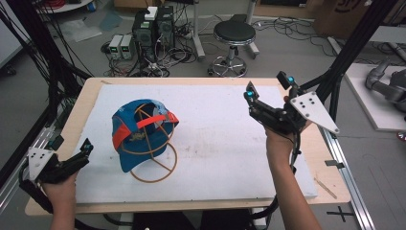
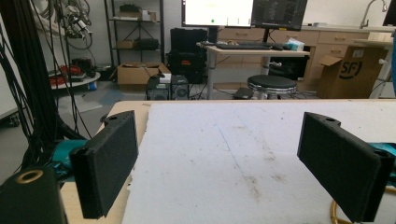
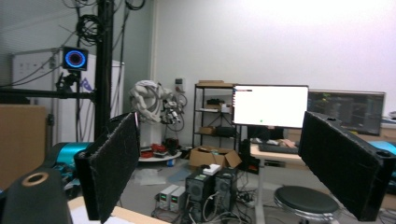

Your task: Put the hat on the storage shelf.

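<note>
A blue cap (image 1: 131, 132) with an orange strap sits on a gold wire stand (image 1: 165, 165) left of centre on the white board (image 1: 220, 148). My left gripper (image 1: 72, 144) is held low at the board's front left corner, to the left of the cap, and its jaws are wide apart with nothing between them. In the left gripper view the left gripper (image 2: 229, 163) faces across the bare board, and a bit of the stand's ring (image 2: 337, 212) shows at the lower right. My right gripper (image 1: 268, 85) is raised over the board's far right part, open and empty. The right gripper (image 3: 229, 168) points out at the room.
The board lies on a wooden table (image 1: 330, 158) with black frame posts (image 1: 352, 43) at both sides. Beyond the far edge stand a black stool (image 1: 234, 33) and computer boxes (image 1: 153, 28) among cables on the floor. A second white table (image 1: 378, 96) is at the right.
</note>
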Motion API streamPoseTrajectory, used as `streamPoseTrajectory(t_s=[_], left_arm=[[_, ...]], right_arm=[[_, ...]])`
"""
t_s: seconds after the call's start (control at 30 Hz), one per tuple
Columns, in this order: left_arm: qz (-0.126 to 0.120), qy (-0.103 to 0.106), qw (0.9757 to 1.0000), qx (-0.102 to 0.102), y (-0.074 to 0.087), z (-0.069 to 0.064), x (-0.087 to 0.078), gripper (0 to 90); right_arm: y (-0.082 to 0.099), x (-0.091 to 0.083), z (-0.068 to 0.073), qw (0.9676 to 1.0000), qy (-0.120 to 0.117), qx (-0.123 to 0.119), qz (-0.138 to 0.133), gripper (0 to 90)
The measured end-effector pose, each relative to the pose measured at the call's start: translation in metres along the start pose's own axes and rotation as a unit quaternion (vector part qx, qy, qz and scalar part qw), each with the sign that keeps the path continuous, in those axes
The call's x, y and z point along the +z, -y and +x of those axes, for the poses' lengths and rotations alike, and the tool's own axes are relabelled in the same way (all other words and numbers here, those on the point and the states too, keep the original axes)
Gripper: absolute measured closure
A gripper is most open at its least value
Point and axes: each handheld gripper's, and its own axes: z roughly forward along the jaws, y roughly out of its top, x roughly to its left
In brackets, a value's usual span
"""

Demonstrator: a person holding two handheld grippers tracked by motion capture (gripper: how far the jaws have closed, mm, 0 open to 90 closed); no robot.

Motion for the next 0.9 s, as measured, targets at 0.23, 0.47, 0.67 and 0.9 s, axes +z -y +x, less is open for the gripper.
streamPoseTrajectory(t_s=[0.23,0.47,0.67,0.9], left_arm=[[0.001,0.0,1.0,0.002,0.0,0.0,0.0,12.8],[0.003,-0.001,1.0,0.003,0.001,-0.001,0.0,12.8],[0.003,0.001,1.0,0.004,0.001,-0.002,0.002,12.8],[0.001,0.004,1.0,0.002,0.001,-0.002,0.003,12.8]], right_arm=[[0.016,-0.025,-0.033,0.9997,0.021,0.015,0.003,12.7],[0.039,-0.052,-0.061,0.998,0.055,0.03,0.012,12.7],[0.056,-0.069,-0.073,0.997,0.066,0.035,0.019,12.8],[0.077,-0.085,-0.074,0.9968,0.067,0.028,0.034,12.8]])
